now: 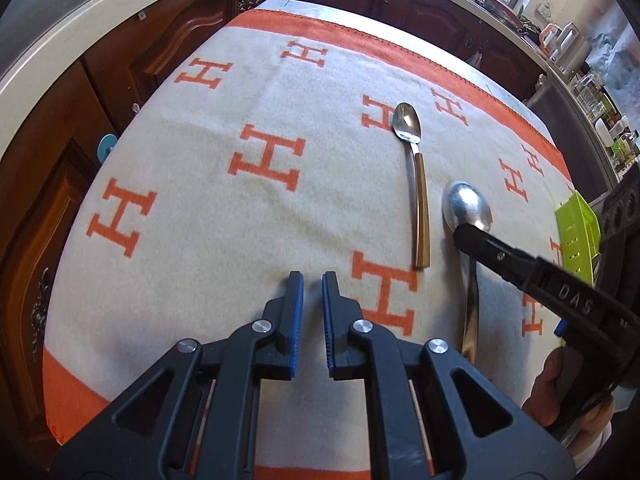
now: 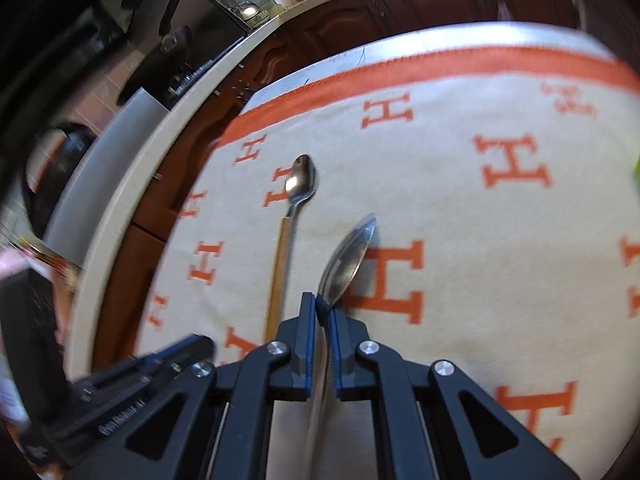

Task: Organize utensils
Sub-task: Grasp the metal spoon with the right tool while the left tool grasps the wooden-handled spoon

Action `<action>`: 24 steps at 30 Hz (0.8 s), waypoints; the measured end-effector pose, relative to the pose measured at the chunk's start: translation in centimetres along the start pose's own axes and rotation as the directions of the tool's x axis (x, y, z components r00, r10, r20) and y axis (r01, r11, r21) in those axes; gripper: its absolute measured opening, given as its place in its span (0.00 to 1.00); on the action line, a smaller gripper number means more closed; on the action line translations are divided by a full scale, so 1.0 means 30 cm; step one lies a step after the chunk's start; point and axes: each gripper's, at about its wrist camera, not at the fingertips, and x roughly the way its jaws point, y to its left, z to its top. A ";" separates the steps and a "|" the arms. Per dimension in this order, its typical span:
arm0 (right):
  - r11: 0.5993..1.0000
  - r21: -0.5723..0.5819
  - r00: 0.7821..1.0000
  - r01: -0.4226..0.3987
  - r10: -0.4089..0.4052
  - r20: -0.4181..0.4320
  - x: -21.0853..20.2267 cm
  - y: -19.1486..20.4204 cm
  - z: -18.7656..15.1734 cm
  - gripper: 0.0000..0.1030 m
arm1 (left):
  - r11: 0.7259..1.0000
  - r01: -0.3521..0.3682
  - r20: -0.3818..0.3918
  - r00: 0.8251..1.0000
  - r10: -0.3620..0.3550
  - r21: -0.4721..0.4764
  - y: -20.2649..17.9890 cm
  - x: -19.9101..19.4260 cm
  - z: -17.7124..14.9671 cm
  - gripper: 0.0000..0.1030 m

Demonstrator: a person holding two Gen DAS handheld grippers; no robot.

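My left gripper [image 1: 312,280] hangs over the near part of the blanket-covered table [image 1: 200,216], its fingers [image 1: 295,308] drawn nearly together with a narrow gap and nothing between them.

My right gripper [image 2: 322,304] is pinched on the all-metal spoon [image 2: 348,256]. The pads press on the neck just behind the bowl, and the handle runs back between the fingers toward me. The left wrist view shows the same hold from the side, with the bowl just past the fingertips, toward the right edge of the table.

Handling, as I judge it: the spoon is stiff, light and polished, so it is slippery against the pads. The neck is narrow. A pinch there can let the spoon pivot, and its bowl already sits turned on edge in the right wrist view. A hold further down the handle would balance better.

Just to the left and slightly farther lies the wooden-handled spoon [image 1: 416,184], bowl pointing at the far edge. Its matte handle should offer the surer hold, near mid-length.

A green plastic holder [image 1: 576,232] stands at the right edge, partly hidden.
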 end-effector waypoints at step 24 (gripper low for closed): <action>0.995 0.038 0.995 0.097 -0.098 0.010 -0.135 -0.132 -0.077 0.02 | 0.991 -0.025 0.076 0.997 0.014 0.135 -0.292 0.165 0.204 0.37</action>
